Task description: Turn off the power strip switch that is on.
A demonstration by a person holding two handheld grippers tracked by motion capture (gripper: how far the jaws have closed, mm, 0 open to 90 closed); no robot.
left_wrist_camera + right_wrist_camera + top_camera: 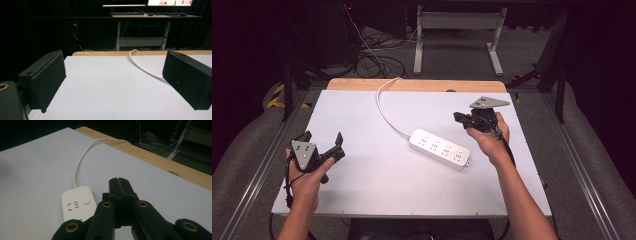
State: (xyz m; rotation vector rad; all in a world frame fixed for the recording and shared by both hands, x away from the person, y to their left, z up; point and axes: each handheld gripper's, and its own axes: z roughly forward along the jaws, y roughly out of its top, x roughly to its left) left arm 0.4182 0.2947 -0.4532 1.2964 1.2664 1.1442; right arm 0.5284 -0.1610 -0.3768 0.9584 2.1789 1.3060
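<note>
White rectangular plastic power strip (440, 149), matte table (362, 175)

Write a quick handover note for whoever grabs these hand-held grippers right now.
Left hand-held gripper: open, empty, held over the table's near left part.
Right hand-held gripper: jaws shut on nothing, held just beyond the power strip's right end.
Power strip: lies flat and slantwise mid-table, its white cord running off the far edge.
Done: nothing visible.
Left: strip not yet touched.

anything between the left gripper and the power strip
Nothing: in the high view only bare white table lies between the left gripper and the power strip.
</note>
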